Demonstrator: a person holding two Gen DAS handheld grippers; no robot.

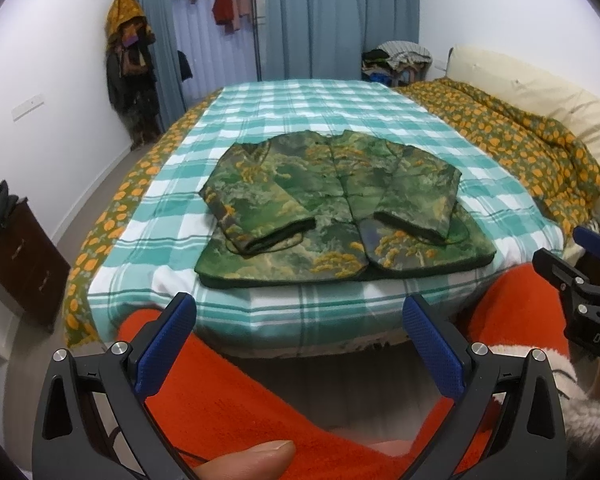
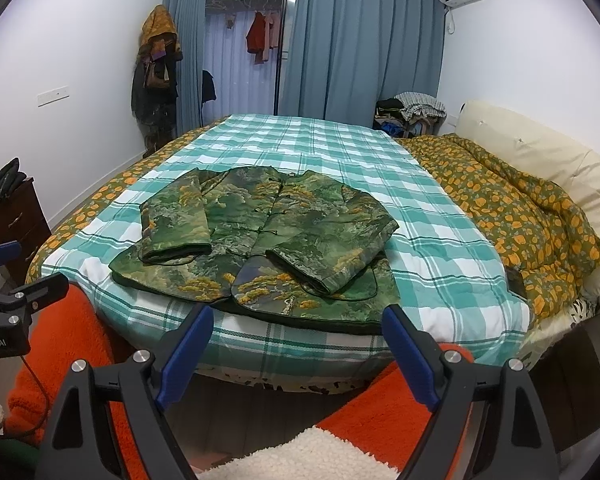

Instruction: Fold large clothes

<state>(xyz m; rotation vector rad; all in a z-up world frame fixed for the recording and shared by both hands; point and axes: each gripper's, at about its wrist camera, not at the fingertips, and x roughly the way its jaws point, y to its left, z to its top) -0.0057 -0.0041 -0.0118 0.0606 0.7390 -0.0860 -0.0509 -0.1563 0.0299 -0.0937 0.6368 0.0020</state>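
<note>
I see the jacket (image 1: 340, 208) lying flat on the checked blanket (image 1: 300, 112) straight ahead of both grippers, sleeves folded across its front. My left gripper (image 1: 300, 344) hangs wide and empty short of the bed edge (a thumb (image 1: 252, 460) shows below it). The right gripper (image 2: 298, 344) is equally wide, holding nothing.

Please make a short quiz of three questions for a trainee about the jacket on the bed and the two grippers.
1. True or false: both sleeves of the green jacket are folded over its front.
2. What does the jacket lie on? A) bare floor B) checked blanket C) wooden drawer unit
3. Fill in: the jaws of the left gripper and the right gripper stand ____ and hold nothing.

Key: 1 true; 2 B; 3 open.
</note>
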